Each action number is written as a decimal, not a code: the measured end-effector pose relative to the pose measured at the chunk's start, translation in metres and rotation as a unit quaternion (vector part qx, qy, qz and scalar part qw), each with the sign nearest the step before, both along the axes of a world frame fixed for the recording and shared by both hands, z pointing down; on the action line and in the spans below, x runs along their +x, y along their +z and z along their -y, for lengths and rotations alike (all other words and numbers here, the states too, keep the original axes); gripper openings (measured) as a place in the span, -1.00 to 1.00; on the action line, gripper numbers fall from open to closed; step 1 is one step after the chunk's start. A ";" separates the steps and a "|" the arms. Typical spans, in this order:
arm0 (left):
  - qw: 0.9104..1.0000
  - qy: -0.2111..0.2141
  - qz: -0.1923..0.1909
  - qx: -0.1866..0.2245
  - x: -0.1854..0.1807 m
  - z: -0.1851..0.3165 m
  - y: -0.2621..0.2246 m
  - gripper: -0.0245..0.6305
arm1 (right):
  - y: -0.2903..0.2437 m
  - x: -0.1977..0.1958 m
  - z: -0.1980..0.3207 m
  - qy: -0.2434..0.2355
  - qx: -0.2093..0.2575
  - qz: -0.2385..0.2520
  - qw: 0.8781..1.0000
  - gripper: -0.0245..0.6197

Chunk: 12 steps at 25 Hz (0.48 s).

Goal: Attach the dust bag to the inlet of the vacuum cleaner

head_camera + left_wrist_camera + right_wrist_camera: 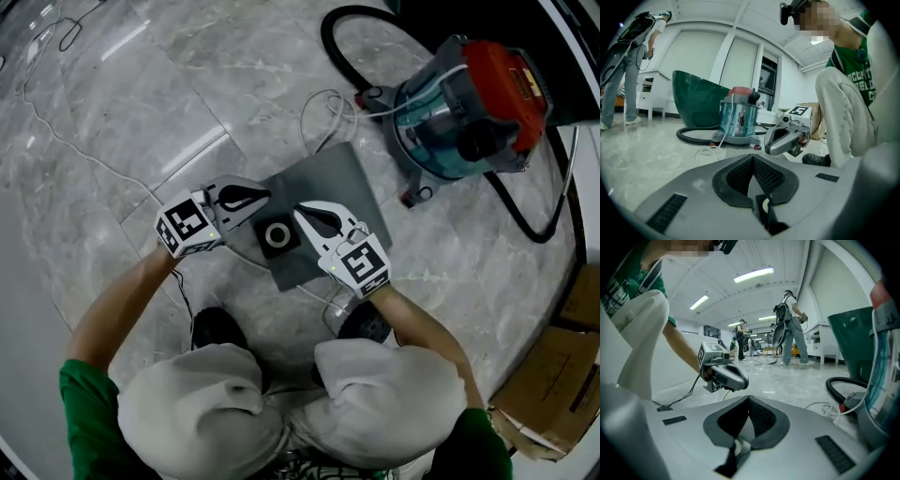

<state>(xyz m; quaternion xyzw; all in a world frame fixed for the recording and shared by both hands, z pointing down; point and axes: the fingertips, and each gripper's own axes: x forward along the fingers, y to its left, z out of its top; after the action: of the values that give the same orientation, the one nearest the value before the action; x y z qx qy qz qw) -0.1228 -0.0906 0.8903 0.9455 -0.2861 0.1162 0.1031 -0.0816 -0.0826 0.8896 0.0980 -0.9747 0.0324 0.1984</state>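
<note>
Grey marble floor (pixel 112 112): glossy tiles; everything here lies or stands on it.
Grey flat fabric dust bag (pixel 333 183): lies flat on the floor in front of the crouching person (pixel 197 403), close beside the vacuum cleaner and not joined to it.
Black square collar (pixel 278 235): sits at the end of the dust bag nearest the person, its round opening facing up, between the tips of the two tools.
Teal-and-steel canister vacuum cleaner (pixel 450 117): upright on its wheels beyond the far corner of the bag, red top uppermost.
Black ribbed hose (pixel 330 42): curves away from the vacuum cleaner across the floor.
White cable (pixel 323 112): loose loops on the floor between the bag and the canister.
Left tool (pixel 265 197): jaws together with nothing between them; the tip is over the bag's left edge, just beside the collar. Whether it touches the fabric cannot be told.
Right tool (pixel 300 212): jaws pressed together and empty; the tip is over the bag just beside the collar, pointing towards the left tool's tip.
Brown cardboard boxes (pixel 553 375): on the floor at the person's right, well apart from the bag.
Dark green tub (pixel 693 98): behind the vacuum cleaner in the left gripper view.
</note>
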 end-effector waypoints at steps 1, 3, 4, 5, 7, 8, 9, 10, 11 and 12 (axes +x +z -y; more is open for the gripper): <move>1.000 0.004 0.002 -0.006 0.002 -0.007 0.007 -0.92 | 0.012 -0.001 -0.009 -0.007 -0.004 -0.008 1.000 -0.90; 1.000 0.010 0.005 -0.020 0.005 -0.018 0.019 -0.92 | 0.037 -0.003 -0.025 -0.020 -0.009 -0.026 0.999 -0.90; 1.000 0.011 0.005 -0.027 0.006 -0.023 0.025 -0.92 | 0.048 -0.004 -0.032 -0.024 -0.013 -0.034 0.999 -0.90; 0.999 0.011 0.003 -0.033 0.006 -0.027 0.030 -0.92 | 0.058 -0.005 -0.039 -0.027 -0.019 -0.039 0.999 -0.90; 0.999 0.011 0.004 -0.042 0.007 -0.033 0.037 -0.92 | 0.074 -0.006 -0.054 -0.036 -0.030 -0.047 0.998 -0.90; 0.999 0.012 0.008 -0.045 0.006 -0.035 0.041 -0.92 | 0.079 -0.007 -0.063 -0.044 -0.034 -0.053 0.997 -0.90; 0.999 0.014 0.011 -0.048 0.006 -0.038 0.044 -0.92 | 0.085 -0.008 -0.070 -0.053 -0.036 -0.059 0.996 -0.90; 0.998 0.016 0.012 -0.051 0.006 -0.040 0.047 -0.92 | 0.090 -0.009 -0.078 -0.062 -0.036 -0.064 0.995 -0.90; 0.998 0.017 0.010 -0.055 0.007 -0.042 0.049 -0.92 | 0.095 -0.009 -0.084 -0.071 -0.035 -0.070 0.994 -0.90; 0.998 0.018 0.008 -0.059 0.007 -0.045 0.052 -0.92 | 0.101 -0.009 -0.090 -0.079 -0.036 -0.076 0.993 -0.90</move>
<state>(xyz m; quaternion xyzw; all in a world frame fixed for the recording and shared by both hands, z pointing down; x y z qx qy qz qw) -0.1158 -0.0456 0.9425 0.9418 -0.2628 0.1421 0.1541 -0.0908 0.0078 0.9906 0.0154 -0.9598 0.0443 0.2768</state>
